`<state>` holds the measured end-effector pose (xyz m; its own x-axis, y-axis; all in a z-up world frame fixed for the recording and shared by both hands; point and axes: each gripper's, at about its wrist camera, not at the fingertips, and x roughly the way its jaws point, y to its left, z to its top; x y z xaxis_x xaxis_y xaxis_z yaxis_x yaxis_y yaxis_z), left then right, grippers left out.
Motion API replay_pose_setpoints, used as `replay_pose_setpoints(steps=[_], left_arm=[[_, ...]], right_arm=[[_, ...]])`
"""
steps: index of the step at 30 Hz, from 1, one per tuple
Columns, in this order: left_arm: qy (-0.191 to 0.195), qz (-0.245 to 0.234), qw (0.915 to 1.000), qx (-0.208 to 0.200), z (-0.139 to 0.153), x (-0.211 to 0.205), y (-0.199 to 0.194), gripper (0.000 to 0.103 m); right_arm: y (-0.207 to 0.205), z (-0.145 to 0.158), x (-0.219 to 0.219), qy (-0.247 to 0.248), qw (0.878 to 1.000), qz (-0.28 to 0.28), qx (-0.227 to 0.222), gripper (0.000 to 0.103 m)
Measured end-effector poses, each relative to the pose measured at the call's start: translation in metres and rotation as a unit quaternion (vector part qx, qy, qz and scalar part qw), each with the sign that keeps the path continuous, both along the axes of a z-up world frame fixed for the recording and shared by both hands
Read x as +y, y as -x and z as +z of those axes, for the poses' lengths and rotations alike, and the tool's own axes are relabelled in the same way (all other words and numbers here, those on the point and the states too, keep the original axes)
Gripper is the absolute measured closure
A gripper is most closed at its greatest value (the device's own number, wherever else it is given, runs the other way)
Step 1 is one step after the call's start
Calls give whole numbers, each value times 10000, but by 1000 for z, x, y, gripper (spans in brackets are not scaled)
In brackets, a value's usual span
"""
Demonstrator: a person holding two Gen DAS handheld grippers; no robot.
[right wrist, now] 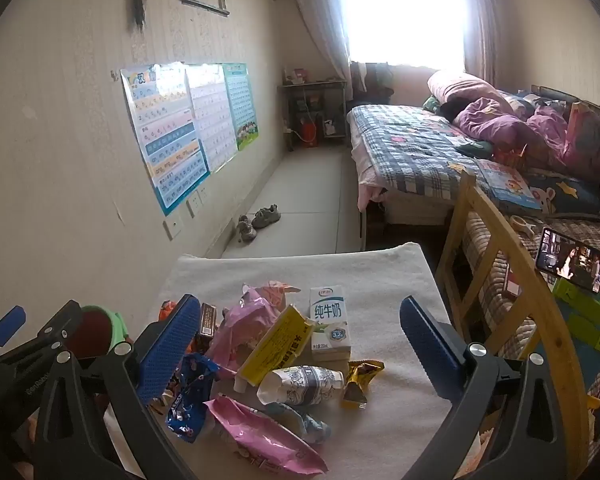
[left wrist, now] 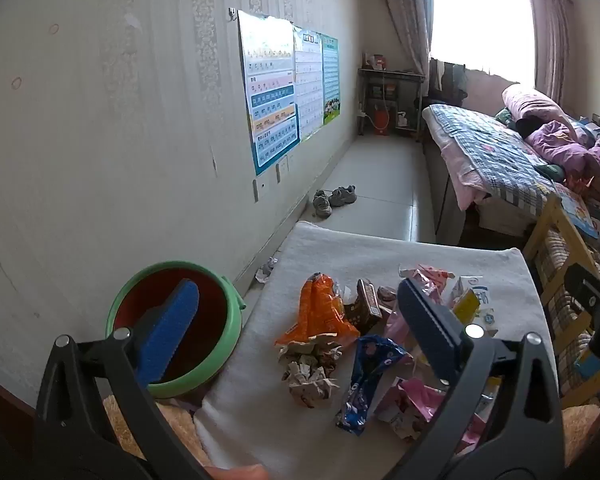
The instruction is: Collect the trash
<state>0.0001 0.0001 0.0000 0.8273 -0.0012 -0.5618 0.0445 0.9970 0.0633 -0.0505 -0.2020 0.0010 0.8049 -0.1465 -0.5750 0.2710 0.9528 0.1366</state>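
**Q:** Jaws first, please: how do they stand?

**R:** Both pairs are spread wide with nothing between the pads. The left gripper [left wrist: 296,332] and the right gripper [right wrist: 296,344] hang above a white padded surface [left wrist: 380,252], tilted down toward it, touching nothing.

**Q:** Where is the trash?

**R:** Heaped in the middle of that white surface. Taking the green bin [left wrist: 220,360] as the landmark: it stands just off the surface's left edge, its dark red inside looking empty. Nearest the bin lies an orange snack wrapper [left wrist: 320,312], with crumpled paper [left wrist: 310,372] just in front of it. Further from the bin come a blue foil wrapper [left wrist: 368,380], pink wrappers [right wrist: 260,440], a yellow box [right wrist: 276,344] and, farthest away, an upright white milk carton [right wrist: 330,320]. One paper scrap [left wrist: 266,270] lies on the floor beyond the bin.

**Q:** Which step is this?

**R:** By my reading, the very start: nothing picked, nothing binned.

**Q:** And next?

**R:** Probably lower one gripper onto a single piece, close gently since wrappers slip and crumple, then carry it over the bin's rim.
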Motion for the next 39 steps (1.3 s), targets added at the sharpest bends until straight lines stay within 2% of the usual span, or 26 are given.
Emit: replay_pose_setpoints(steps=[15, 18, 19, 21, 25, 39], left_arm=[[55, -19, 10000, 26, 3, -1, 0, 5], [419, -6, 9991, 76, 4, 9, -6, 5], [664, 4, 9978, -15, 6, 14, -6, 5], [806, -28, 9967, -66, 7, 18, -5, 5], [520, -29, 9986, -2, 5, 14, -7, 5], [469, 237, 9986, 50, 4, 19, -3, 5]], right_arm=[[3, 1, 1, 62, 10000, -5, -63, 7], [3, 3, 0, 69, 10000, -14, -71, 7], [2, 3, -1, 65, 10000, -20, -73, 7], [2, 3, -1, 44, 10000, -4, -81, 7], [5, 5, -4, -66, 9999, 7, -126, 7], [8, 9, 2, 139, 9997, 100, -201, 7]])
